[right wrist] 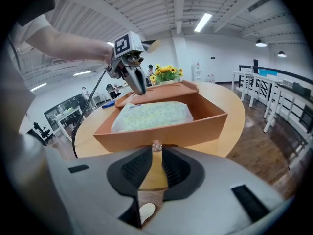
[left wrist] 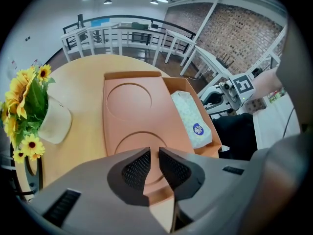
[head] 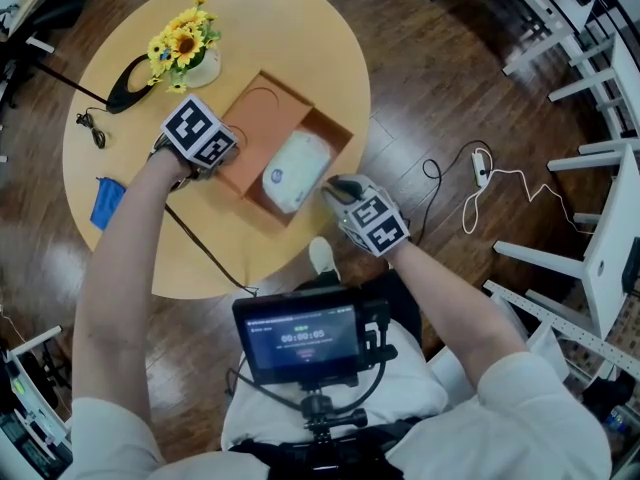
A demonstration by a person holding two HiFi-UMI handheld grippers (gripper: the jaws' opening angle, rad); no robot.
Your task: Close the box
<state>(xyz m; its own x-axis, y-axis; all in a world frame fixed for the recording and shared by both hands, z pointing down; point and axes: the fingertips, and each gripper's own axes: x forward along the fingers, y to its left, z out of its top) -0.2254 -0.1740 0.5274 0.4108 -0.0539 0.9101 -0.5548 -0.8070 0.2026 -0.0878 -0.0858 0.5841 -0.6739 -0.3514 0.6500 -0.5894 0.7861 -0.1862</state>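
The box point(head: 332, 128) lies open on the round counter point(head: 300, 28) with a white pack point(head: 297, 171) inside, and its lid point(head: 265, 113) is folded out flat beside it. The left tool point(left wrist: 154, 153) has its jaws drawn nearly together, gripping nothing, and hangs over the lid's near short end. Whether it touches the card cannot be told. From that tool the lid's long axis runs straight away, and the hinge and box lie to its right, so the lid probably has to swing up and over rightward, with the left tool nearer. The right tool point(right wrist: 156, 151), also closed on nothing, sits at the counter's edge facing the box's outer wall.
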